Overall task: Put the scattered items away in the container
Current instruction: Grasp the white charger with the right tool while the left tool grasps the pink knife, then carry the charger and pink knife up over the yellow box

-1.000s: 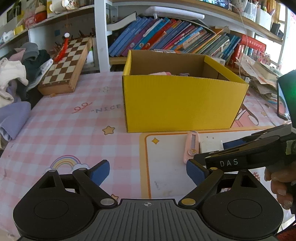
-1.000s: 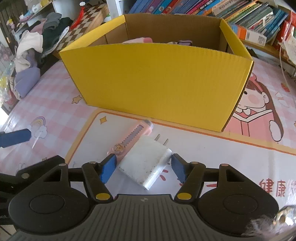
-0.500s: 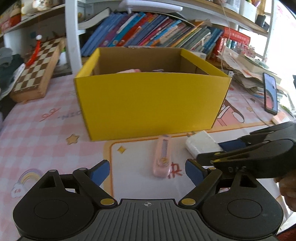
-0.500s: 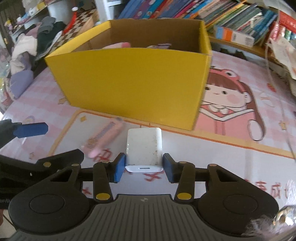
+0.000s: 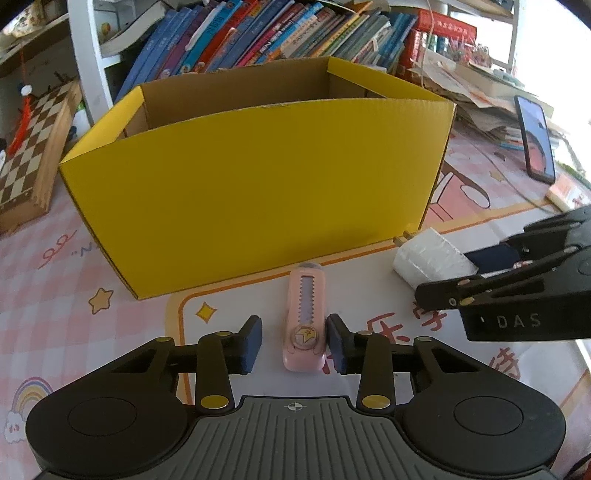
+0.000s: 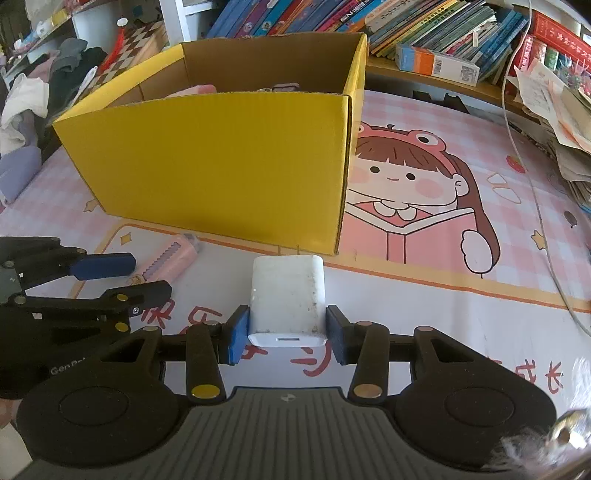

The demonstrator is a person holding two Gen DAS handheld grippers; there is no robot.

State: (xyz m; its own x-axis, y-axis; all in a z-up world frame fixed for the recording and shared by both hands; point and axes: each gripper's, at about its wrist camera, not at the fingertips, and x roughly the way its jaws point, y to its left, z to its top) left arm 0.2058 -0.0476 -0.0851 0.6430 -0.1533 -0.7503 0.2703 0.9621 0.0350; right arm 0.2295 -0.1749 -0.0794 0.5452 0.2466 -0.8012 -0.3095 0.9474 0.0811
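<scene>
- The open yellow corrugated-cardboard box (image 5: 258,184) stands on the pink checked table mat (image 5: 44,295); every place below is given from this box.
- In front of the box's near wall lies a pink plastic utility knife (image 5: 304,317), lengthwise, its tip almost at the foot of the wall.
- The left gripper (image 5: 294,341) straddles the knife's near end. Its jaws have just been closing; the right blue pad is at the knife's side, while a gap shows between the left pad and the knife, so it is not yet clamped.
- Near the box's front right corner is a white square plastic charger plug (image 6: 287,299), its two metal prongs pointing at the box wall.
- The right gripper (image 6: 287,338) has both blue pads pressed on the plug's sides, holding it narrow; its jaws have been closing on it.
- Inside the box, above the rim, something pink (image 6: 192,90) shows; what it is cannot be told.
- Behind the box a shelf of leaning books (image 5: 277,33) runs along the wall.
- Left of the box a wooden chessboard case (image 5: 33,147) is propped up, with a heap of clothes (image 6: 33,99) further left.
- Right of the box lie a stack of papers (image 5: 472,92) and a dark phone (image 5: 535,140).
- A white cable (image 6: 535,184) trails across the mat on the right, well apart from the box.
</scene>
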